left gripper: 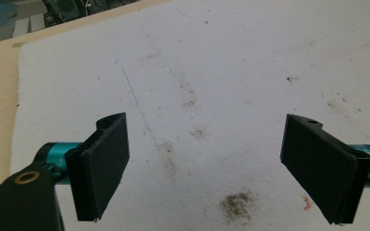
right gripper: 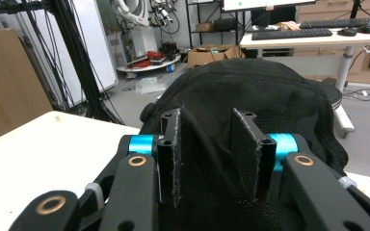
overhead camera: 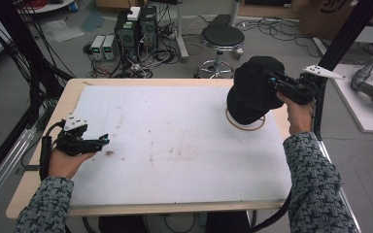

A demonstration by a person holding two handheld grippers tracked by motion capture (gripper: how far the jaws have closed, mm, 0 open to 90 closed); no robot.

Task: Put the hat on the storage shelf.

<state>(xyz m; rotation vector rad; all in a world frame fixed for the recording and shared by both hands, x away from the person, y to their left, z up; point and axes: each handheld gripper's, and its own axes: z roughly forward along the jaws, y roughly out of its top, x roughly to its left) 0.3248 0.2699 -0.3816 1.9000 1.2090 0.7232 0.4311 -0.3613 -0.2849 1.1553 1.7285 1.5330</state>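
Black cap (overhead camera: 253,90) perched on a ring stand at the tabletop's (overhead camera: 175,145) far right. Right hand-held gripper (right gripper: 214,159) against it — pads parted, not pinching fabric. Left hand-held gripper (left gripper: 207,163) wide open — empty.

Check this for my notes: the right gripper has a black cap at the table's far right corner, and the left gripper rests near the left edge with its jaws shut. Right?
Not quite. The left gripper has its jaws wide apart over the white mat, as the left gripper view shows. The rest holds: the right gripper is at the black cap at the far right corner.
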